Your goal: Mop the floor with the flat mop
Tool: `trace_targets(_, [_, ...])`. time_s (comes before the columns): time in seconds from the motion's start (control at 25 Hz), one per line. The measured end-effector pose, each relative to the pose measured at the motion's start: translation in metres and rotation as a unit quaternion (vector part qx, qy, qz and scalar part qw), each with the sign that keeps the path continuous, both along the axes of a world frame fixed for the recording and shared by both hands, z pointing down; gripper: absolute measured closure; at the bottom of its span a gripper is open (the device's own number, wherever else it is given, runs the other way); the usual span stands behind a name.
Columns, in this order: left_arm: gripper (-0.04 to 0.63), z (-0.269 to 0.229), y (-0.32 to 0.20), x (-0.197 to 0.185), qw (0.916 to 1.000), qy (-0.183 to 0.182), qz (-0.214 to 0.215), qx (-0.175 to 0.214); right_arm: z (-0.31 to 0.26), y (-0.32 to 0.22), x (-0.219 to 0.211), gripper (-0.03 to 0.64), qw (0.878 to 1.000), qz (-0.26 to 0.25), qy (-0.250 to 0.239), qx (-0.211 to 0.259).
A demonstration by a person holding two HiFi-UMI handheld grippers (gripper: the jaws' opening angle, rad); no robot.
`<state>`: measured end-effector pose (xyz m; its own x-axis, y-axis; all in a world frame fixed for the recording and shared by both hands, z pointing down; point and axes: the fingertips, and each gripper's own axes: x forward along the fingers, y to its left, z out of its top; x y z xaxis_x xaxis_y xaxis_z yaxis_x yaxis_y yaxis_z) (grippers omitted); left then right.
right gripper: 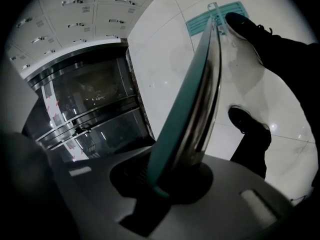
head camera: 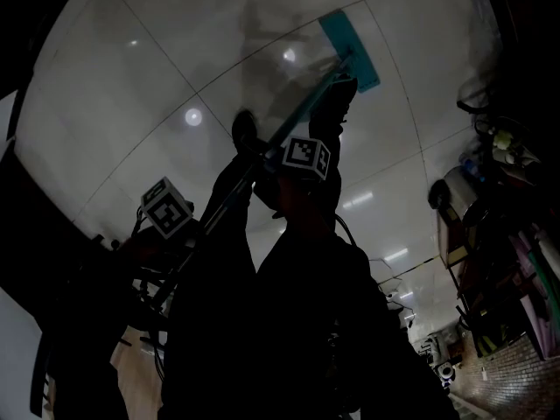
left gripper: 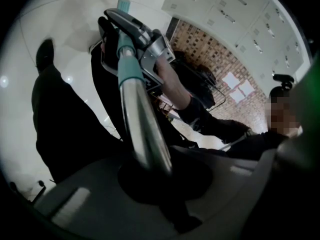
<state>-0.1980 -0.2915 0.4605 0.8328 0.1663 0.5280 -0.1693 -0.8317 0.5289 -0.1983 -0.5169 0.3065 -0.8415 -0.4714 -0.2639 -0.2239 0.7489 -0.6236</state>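
The floor [head camera: 157, 68] is glossy white tile with thin grout lines and bright ceiling-light reflections. A locker bank [left gripper: 240, 19] of white doors stands above a brick wall [left gripper: 220, 59] in the left gripper view. Dark glazed doors [right gripper: 90, 104] with metal frames show in the right gripper view. The person's dark-clothed legs [head camera: 289, 322] fill the lower centre of the head view.

The flat mop [head camera: 348, 49] lies with its teal rectangular head flat on the floor, ahead of the person. One dark shoe [right gripper: 247, 26] sits just beside the head; a second shoe [right gripper: 245, 121] stands nearer the person.

The handle [head camera: 262, 169] runs diagonally from the head down to both claws. It is bare metal at the near end and carries a teal sleeve [right gripper: 175, 119] further along.

Left claw [left gripper: 160, 176]: closed on the bare metal handle, at the end far from the mop head.

Right claw [right gripper: 172, 179]: closed on the handle at the teal sleeve, further along toward the mop head.

Each claw's marker cube [head camera: 166, 206] shows lit in the otherwise dark head view
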Motion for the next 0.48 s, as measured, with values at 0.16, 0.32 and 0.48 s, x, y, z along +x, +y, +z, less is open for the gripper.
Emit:
trace_targets(0.16, [0.574,-0.006,-0.007,-0.004,0.9999,-0.006,0.005,0.007,-0.007,-0.004,0.001,0.546,1.000,0.004,-0.007,0.000])
trace_targets(0.32, [0.574,-0.024,-0.004,0.017,0.9999,0.002,0.011,-0.005,-0.024,-0.006,0.022,0.546,1.000,0.009,-0.019,-0.004])
trace_targets(0.48, [0.574,-0.048,-0.003,0.052,0.9999,0.002,0.013,-0.004,-0.048,-0.006,0.057,0.546,1.000,0.008,-0.028,-0.001])
